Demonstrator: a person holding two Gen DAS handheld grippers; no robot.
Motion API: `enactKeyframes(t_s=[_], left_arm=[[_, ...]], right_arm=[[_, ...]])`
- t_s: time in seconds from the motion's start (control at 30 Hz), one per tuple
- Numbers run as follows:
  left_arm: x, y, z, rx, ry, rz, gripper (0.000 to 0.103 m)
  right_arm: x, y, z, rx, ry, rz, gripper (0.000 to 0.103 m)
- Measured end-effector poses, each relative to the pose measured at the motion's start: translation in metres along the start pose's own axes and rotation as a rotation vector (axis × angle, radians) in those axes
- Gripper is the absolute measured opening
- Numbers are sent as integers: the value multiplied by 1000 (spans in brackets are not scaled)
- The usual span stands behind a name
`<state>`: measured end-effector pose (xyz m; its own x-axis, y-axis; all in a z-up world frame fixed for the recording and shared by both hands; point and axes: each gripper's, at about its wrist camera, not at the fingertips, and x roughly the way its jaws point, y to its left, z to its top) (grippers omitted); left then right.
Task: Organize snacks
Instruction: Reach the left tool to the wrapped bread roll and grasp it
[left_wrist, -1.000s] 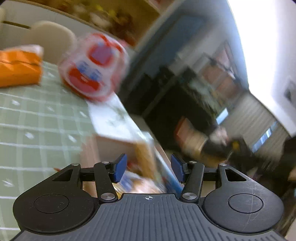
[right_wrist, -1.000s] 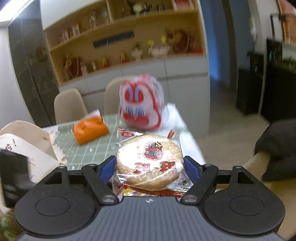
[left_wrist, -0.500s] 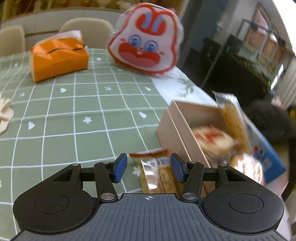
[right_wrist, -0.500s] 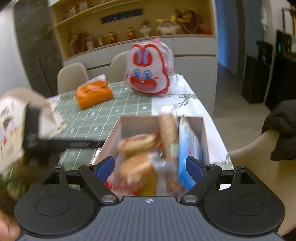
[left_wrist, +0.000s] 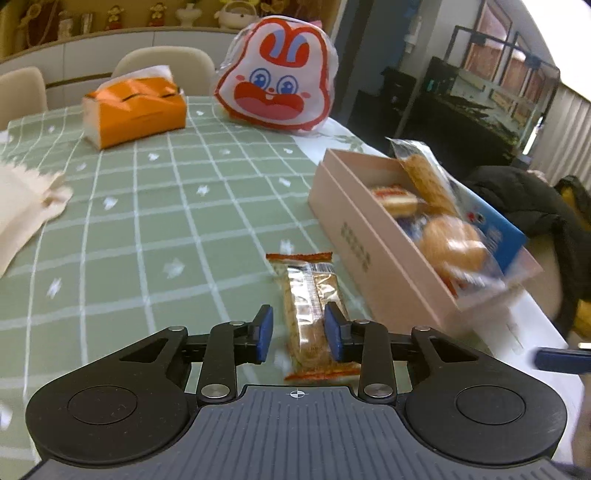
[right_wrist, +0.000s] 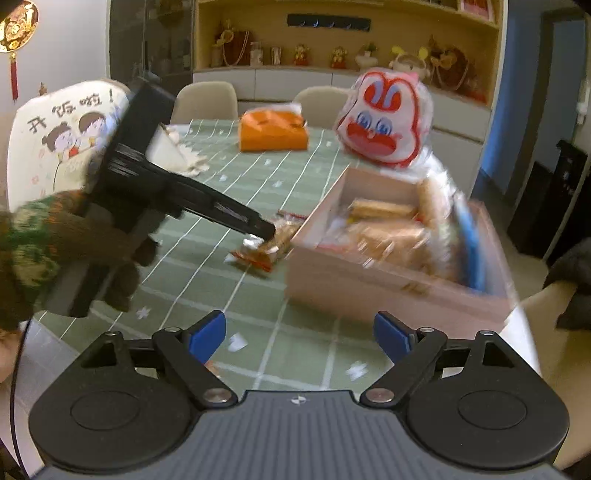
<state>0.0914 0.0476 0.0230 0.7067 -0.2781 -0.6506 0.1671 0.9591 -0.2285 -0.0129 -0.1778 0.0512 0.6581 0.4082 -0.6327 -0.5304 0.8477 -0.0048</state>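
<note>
A clear-wrapped snack bar packet (left_wrist: 308, 295) with red ends lies on the green checked tablecloth (left_wrist: 155, 229), just left of the pink box (left_wrist: 354, 240). My left gripper (left_wrist: 298, 332) straddles the packet's near end with its jaws closing. The right pad touches the wrapper, and a gap shows at the left pad. In the right wrist view the left gripper (right_wrist: 264, 230) reaches down onto the packet (right_wrist: 258, 254) beside the box (right_wrist: 369, 284). The box holds several wrapped crackers and a blue packet. My right gripper (right_wrist: 299, 336) hangs before the box, jaws opening with nothing between them.
A rabbit-face snack bag (left_wrist: 275, 77) and an orange tissue pack (left_wrist: 136, 110) stand at the table's far side. A paper bag (left_wrist: 22, 199) lies at the left. Chairs ring the table, one with a cartoon cover (right_wrist: 66, 136). The box sits near the table's right edge.
My left gripper swung from the box down to the packet on the cloth and narrowed around it. My right gripper let the round cracker go into the box, drew back and widened.
</note>
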Motion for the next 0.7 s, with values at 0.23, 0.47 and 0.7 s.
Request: enactKeyframes(t_s=[0.23, 0.47, 0.7], left_arm=[[-13, 26, -24, -39, -37, -89, 47], [-46, 45, -17, -158, -196, -103, 44], [-75, 98, -17, -406, -292, -13, 44]], right_arm=[[29, 32, -30, 41, 64, 42, 89], [23, 57, -20, 15, -27, -45, 92], [84, 67, 42, 165, 51, -76, 90]])
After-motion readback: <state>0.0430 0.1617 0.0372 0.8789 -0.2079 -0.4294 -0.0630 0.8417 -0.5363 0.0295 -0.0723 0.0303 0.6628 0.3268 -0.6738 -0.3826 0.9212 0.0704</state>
